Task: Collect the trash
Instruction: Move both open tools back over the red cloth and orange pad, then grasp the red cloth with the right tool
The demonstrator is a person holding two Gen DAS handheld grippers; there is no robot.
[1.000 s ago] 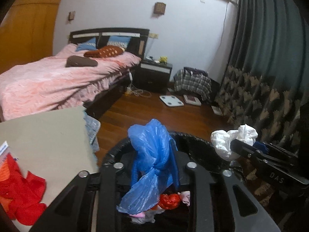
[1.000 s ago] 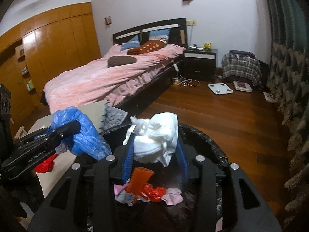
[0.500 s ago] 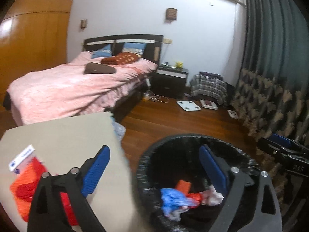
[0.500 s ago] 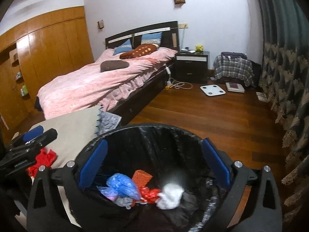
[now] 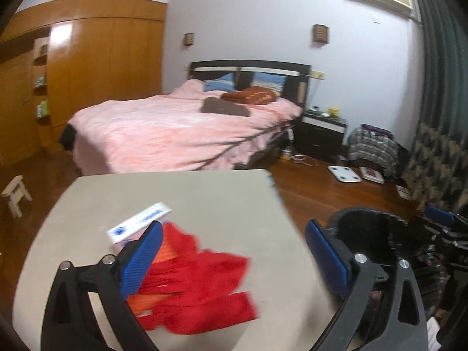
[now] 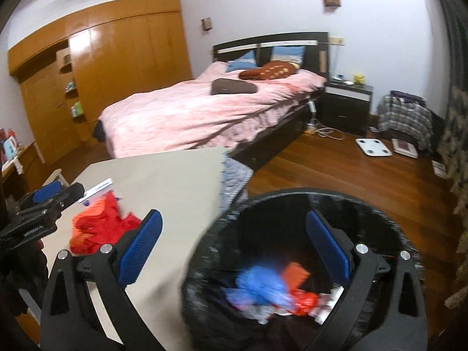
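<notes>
Nearby, crumpled red plastic wrapper [image 5: 193,286] (glossy) on smooth beige tabletop [image 5: 204,199]

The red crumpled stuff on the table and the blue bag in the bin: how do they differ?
The red crumpled stuff lies spread out on the beige table; the blue bag is bunched up inside the black bin. The red stuff lies almost alone; the blue bag sits among other scraps. Both look soft and crumpled.

Our left gripper [image 5: 234,251] and right gripper [image 6: 234,244] have just been opening, now empty, blue bag [image 6: 261,286] dropped into black bin [image 6: 292,201], left swung over red wrapper [image 5: 199,280], lower centre
</notes>
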